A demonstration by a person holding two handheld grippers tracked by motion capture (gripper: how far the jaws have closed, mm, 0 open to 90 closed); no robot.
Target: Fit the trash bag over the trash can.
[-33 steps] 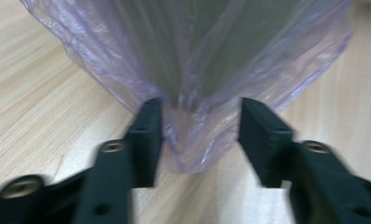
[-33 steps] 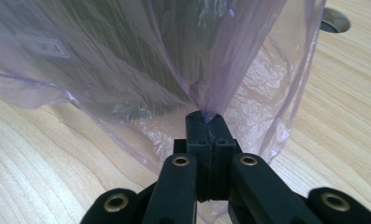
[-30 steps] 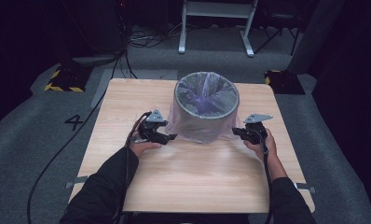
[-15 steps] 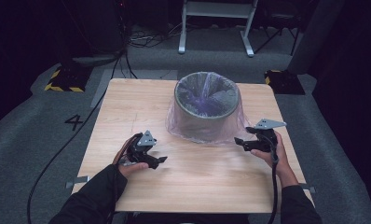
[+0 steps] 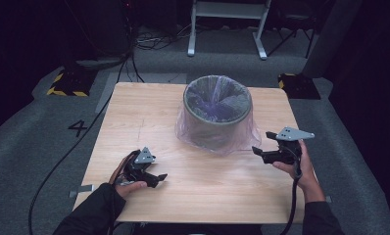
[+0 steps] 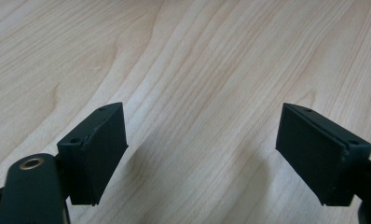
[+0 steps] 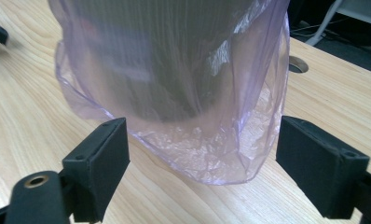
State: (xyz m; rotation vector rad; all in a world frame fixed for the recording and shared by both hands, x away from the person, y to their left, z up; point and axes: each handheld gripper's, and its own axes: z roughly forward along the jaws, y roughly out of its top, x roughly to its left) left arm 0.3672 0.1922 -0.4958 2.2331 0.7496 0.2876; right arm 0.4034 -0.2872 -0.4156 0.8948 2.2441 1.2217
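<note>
Round grey bin, lined with a thin crinkled translucent purple plastic bag, stands mid-table on pale wood-grain tabletop. Right gripper: jaws just opened, empty, near bag's skirt. Left gripper: spread, empty, over bare wood.

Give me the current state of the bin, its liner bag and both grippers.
Bin: upright on the table, lined.
Liner bag: folded over the rim, skirt draped down to the tabletop, ungripped.
Left gripper: open, empty, low over bare wood.
Right gripper: jaws just opened, empty, facing the bag.
</note>
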